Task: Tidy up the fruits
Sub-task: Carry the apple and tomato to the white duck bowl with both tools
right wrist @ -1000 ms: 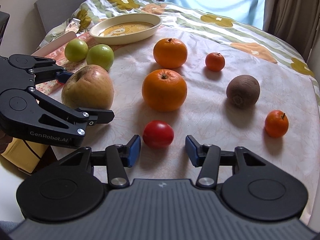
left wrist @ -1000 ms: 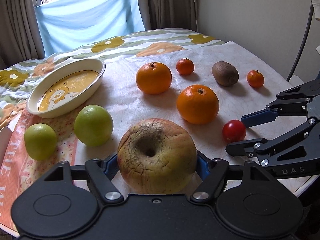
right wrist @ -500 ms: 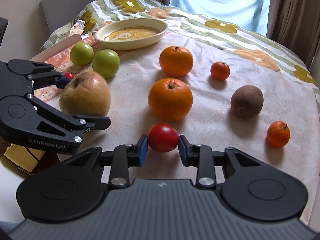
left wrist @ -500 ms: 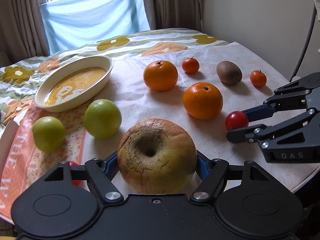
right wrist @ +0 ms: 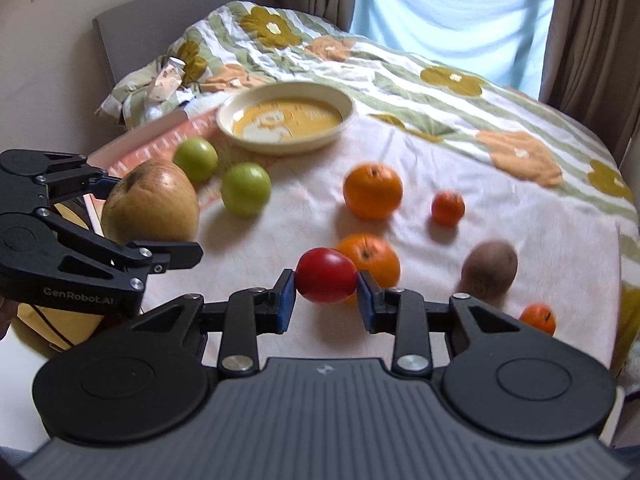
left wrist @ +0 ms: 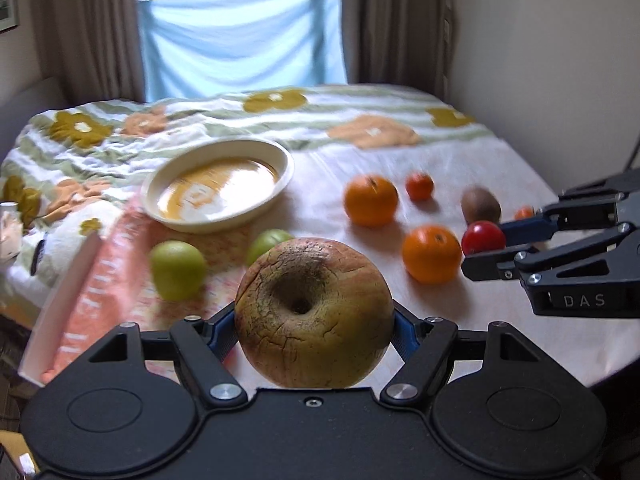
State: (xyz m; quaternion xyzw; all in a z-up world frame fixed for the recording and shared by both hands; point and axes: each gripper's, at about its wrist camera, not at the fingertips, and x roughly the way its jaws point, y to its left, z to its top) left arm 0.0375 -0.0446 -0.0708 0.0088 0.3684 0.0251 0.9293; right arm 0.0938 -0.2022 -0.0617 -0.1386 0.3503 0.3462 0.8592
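The right wrist view takes in a gray headboard (right wrist: 168, 20) at 11 o'clock and a crumpled packet (right wrist: 166, 80) on the quilt (right wrist: 460, 92); the left wrist view has neither in clear sight, but shows a white card edge (left wrist: 64, 300) at 9 o'clock. The left view catches the apple's (left wrist: 314, 312) cracked stem hollow head-on; the right view shows its smooth flank (right wrist: 150, 206) only.

The left gripper (left wrist: 314, 320) is spread wide and clamped on the apple, a blue pad (left wrist: 402, 330) pressed to each side, lifted above the cloth. The right gripper (right wrist: 326, 298) is drawn in narrow, its blue pads (right wrist: 286, 300) pinching the tomato (right wrist: 326, 275), which also hangs above the cloth.

On the table, two limes (right wrist: 245, 188) lie at 10 o'clock in the right view, near the dish (right wrist: 286, 118) at 12. Two oranges (right wrist: 373, 190), two tangerines (right wrist: 448, 208) and a kiwi (right wrist: 489, 266) lie between 12 and 3 o'clock, blurred.
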